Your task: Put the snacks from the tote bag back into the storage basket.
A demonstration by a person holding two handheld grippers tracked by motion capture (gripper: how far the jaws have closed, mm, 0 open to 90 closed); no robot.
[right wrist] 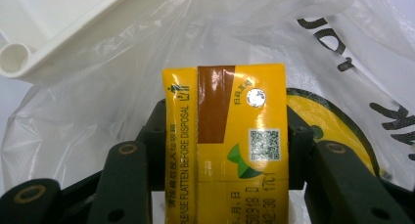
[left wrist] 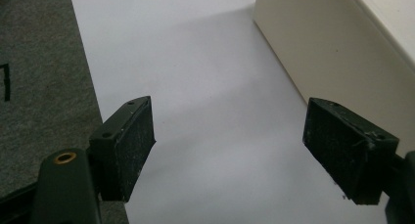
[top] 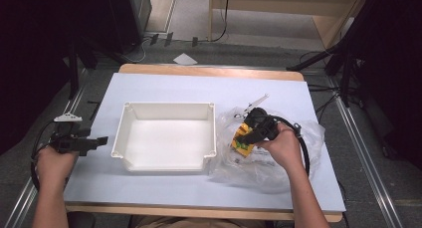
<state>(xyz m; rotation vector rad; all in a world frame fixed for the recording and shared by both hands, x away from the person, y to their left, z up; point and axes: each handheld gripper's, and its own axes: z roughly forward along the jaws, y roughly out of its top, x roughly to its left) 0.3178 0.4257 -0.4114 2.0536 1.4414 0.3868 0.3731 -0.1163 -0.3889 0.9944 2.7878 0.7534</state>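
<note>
Yellow drink carton (right wrist: 225,141) clamped upright between the black jaws of the right gripper (right wrist: 222,150), pads pressed on both sides, centre of the right gripper view, over a crumpled clear plastic bag (right wrist: 98,101). Right of centre in the high view: same carton (top: 243,142) above the bag (top: 259,163), just beside the white tray (top: 164,137) on the pale blue table (top: 149,88). Lower left: left gripper (left wrist: 235,150) at the table's edge, jaws wide apart, nothing between them.

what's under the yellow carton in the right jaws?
Under the yellow drink carton, clamped in the right gripper, lies a crumpled clear plastic bag with black lettering and a yellow-green print. The carton covers the bag's contents below.
</note>
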